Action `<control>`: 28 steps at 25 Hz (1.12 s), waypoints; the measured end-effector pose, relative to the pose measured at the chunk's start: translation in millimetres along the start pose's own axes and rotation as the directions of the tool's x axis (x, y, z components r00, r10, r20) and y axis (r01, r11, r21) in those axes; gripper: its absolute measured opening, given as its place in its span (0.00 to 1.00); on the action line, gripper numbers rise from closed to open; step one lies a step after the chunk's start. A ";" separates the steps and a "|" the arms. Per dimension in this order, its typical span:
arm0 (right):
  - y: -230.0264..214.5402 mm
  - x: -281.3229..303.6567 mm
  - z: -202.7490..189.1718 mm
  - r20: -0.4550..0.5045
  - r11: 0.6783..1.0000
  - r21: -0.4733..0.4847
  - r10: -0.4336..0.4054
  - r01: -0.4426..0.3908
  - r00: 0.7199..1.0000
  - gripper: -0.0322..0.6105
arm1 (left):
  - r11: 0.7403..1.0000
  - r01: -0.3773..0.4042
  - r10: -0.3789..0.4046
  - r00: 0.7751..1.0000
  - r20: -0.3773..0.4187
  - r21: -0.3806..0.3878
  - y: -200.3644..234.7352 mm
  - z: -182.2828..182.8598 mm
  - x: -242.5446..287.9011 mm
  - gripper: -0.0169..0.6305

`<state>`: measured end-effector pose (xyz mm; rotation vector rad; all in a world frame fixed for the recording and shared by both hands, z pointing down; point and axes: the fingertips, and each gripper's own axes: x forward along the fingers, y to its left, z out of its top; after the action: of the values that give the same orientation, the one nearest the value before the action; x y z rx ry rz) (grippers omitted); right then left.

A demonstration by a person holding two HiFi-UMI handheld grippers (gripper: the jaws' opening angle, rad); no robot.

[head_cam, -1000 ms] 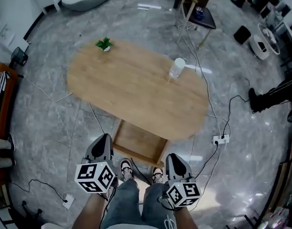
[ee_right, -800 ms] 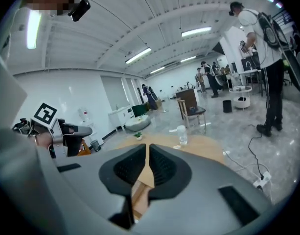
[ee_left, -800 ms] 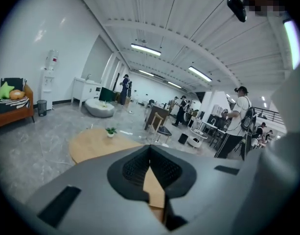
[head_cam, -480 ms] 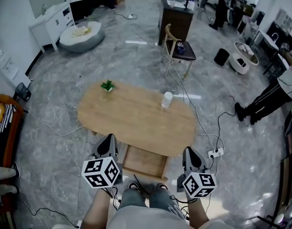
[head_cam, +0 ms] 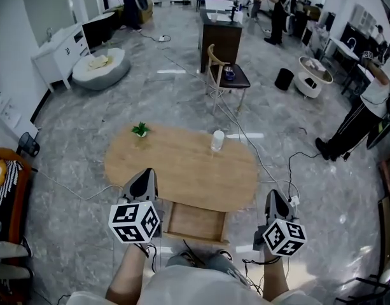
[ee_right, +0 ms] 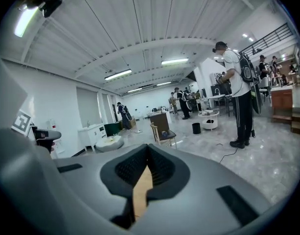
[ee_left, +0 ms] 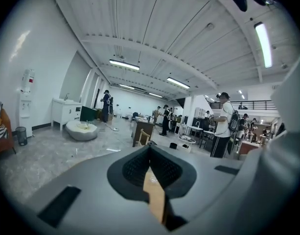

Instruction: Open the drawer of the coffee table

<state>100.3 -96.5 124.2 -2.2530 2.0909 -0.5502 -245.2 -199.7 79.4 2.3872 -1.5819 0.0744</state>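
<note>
One coffee table (head_cam: 182, 170), one drawer (head_cam: 196, 222) at its near edge. On top: one potted plant (head_cam: 140, 130) near far left edge, one white container (head_cam: 217, 140) near far edge. Two grippers: left gripper (head_cam: 144, 174), right gripper (head_cam: 275, 198). On floor: one wooden chair (head_cam: 223, 75), one power strip (head_cam: 294, 201).

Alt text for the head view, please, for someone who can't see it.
The drawer of the oval wooden coffee table stands open toward the person, apparently empty. The left gripper and right gripper flank it, both shut on nothing. A small plant and white bottle sit on top.
</note>
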 end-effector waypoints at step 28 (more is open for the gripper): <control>8.3 -2.8 11.3 -0.005 0.986 -0.166 -0.027 0.025 1.000 0.05 | 1.000 0.010 -0.010 1.000 -0.017 -0.007 -16.5 -12.6 7.7 0.01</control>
<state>95.2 -97.2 110.9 -2.3707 2.1906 -0.3986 -225.7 -197.3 89.7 2.3824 -1.5595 0.0867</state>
